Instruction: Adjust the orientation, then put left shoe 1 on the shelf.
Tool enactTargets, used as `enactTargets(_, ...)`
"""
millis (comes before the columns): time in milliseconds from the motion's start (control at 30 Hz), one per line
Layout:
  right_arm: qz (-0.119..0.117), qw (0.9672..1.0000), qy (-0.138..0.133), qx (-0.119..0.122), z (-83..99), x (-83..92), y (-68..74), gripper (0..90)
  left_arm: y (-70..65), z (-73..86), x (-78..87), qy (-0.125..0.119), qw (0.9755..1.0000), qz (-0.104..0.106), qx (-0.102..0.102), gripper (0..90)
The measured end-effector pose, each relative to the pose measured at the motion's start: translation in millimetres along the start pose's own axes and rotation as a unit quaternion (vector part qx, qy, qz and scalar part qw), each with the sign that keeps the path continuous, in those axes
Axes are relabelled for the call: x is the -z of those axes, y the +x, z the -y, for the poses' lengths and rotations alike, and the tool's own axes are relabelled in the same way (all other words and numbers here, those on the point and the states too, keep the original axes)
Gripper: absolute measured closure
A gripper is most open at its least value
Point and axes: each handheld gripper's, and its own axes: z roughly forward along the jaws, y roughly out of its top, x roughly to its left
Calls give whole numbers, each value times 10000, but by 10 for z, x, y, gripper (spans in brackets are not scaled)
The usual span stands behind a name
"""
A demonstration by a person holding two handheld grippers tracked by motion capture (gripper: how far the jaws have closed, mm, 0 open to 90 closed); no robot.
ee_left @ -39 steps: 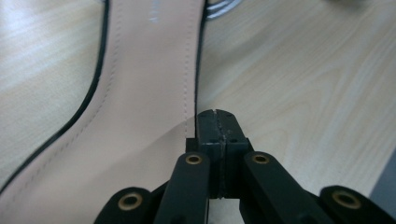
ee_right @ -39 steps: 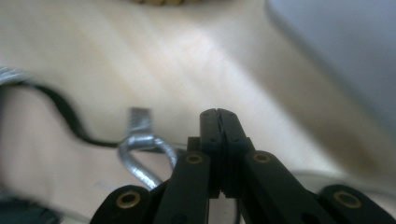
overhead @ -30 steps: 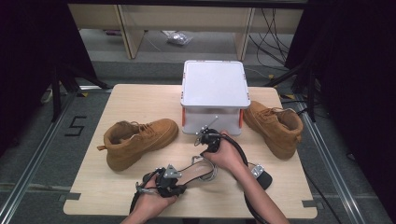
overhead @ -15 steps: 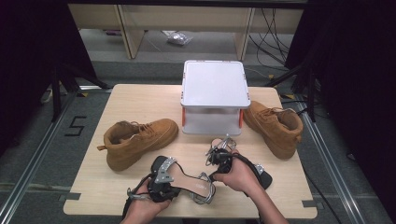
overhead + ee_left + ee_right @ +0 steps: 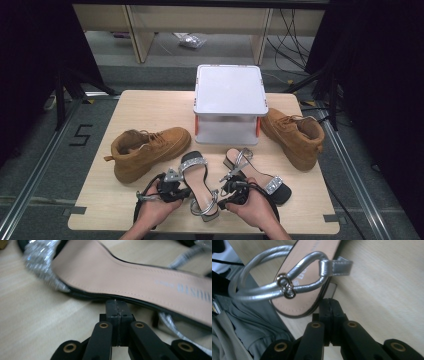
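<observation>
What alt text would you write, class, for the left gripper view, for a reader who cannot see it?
The left claw, its black jaws shut together with nothing between them, points at the edge of a sandal lying on a pale wooden table. The sandal has a pink insole and a glittery silver strap.

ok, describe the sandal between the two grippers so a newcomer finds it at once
Start at the white box at the back of the wooden table. In front of it lie two silver-strapped sandals; take the sandal nearer the table's front edge, between the left gripper and right gripper. Unlike its twin, its glittery toe band points toward the box.
</observation>
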Motion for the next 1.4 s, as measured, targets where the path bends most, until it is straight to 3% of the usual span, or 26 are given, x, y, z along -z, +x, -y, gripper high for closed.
enactTargets(67, -5, 10000, -85, -13, 21, -18, 34, 900, 19, -84, -53, 28, 10000, 33, 23, 900)
enactTargets(100, -44, 9998, -26, -210, 25, -18, 70, 900, 27, -114, -72, 2, 10000, 66, 24, 900)
enactTargets(167, -73, 9997, -92, -220, 21, -36, 77, 900, 35, -192, -107, -4, 10000, 76, 45, 900)
enactTargets(233, -100, 9996, -153, -223, 10, -60, 62, 900, 38, -253, -120, -180, 9998, 71, 77, 900)
enactTargets(300, -143, 9994, -127, -289, 2, -68, 48, 886, 49, -285, -104, -204, 9997, 134, 59, 899)
enactTargets(500, 15, 9987, -289, -424, 22, -9, -14, 821, 83, -266, -17, -355, 9994, -11, 19, 899)
enactTargets(533, 179, 9972, -480, -548, 48, 54, -51, 730, 93, -251, 41, -498, 9988, 11, 20, 897)
enactTargets(633, 240, 9945, -656, -782, 82, 147, -126, 693, 109, -237, 145, -872, 9960, 102, -142, 870)
enactTargets(667, 196, 9940, -709, -812, 91, 176, -140, 676, 110, -239, 166, -1076, 9939, 174, -137, 845)
enactTargets(700, 323, 9929, -764, -852, 99, 216, -164, 650, 121, -238, 207, -1173, 9928, 86, -219, 815)
enactTargets(733, 318, 9918, -918, -833, 104, 250, -171, 632, 130, -249, 241, -1255, 9918, 121, -189, 810)
enactTargets(800, 310, 9905, -953, -939, 105, 282, -180, 612, 139, -257, 272, -1338, 9908, 124, -177, 805)
enactTargets(833, 266, 9878, -1134, -1030, 102, 322, -214, 586, 152, -285, 337, -1471, 9889, 51, -212, 800)
enactTargets(867, 358, 9881, -1197, -900, 103, 331, -257, 574, 162, -301, 354, -1575, 9872, 96, -217, 796)
enactTargets(900, 379, 9871, -1161, -1031, 101, 344, -267, 555, 164, -321, 382, -1589, 9870, 26, -227, 788)
enactTargets(967, 314, 9853, -1310, -1047, 109, 343, -288, 548, 169, -365, 412, -1692, 9852, -2, -258, 779)
enactTargets(1067, 355, 9839, -1306, -1167, 115, 345, -283, 524, 175, -415, 434, -1785, 9836, -26, -271, 775)
enactTargets(1100, 357, 9804, -1510, -1211, 124, 332, -262, 524, 179, -470, 455, -1834, 9824, -51, -346, 773)
enactTargets(1200, 317, 9789, -1489, -1360, 120, 354, -227, 526, 188, -538, 477, -1958, 9800, -34, -346, 771)
enactTargets(1233, 418, 9782, -1665, -1170, 116, 354, -246, 526, 192, -558, 483, -2002, 9792, -23, -338, 767)
enactTargets(1300, 355, 9781, -1636, -1240, 89, 382, -236, 524, 207, -597, 483, -2064, 9779, -5, -330, 758)
enactTargets(1367, 356, 9753, -1681, -1390, 42, 395, -211, 511, 218, -646, 488, -2109, 9767, -56, -387, 749)
enactTargets(1400, 379, 9763, -1636, -1364, 17, 399, -222, 505, 223, -665, 482, -2154, 9758, -21, -377, 744)
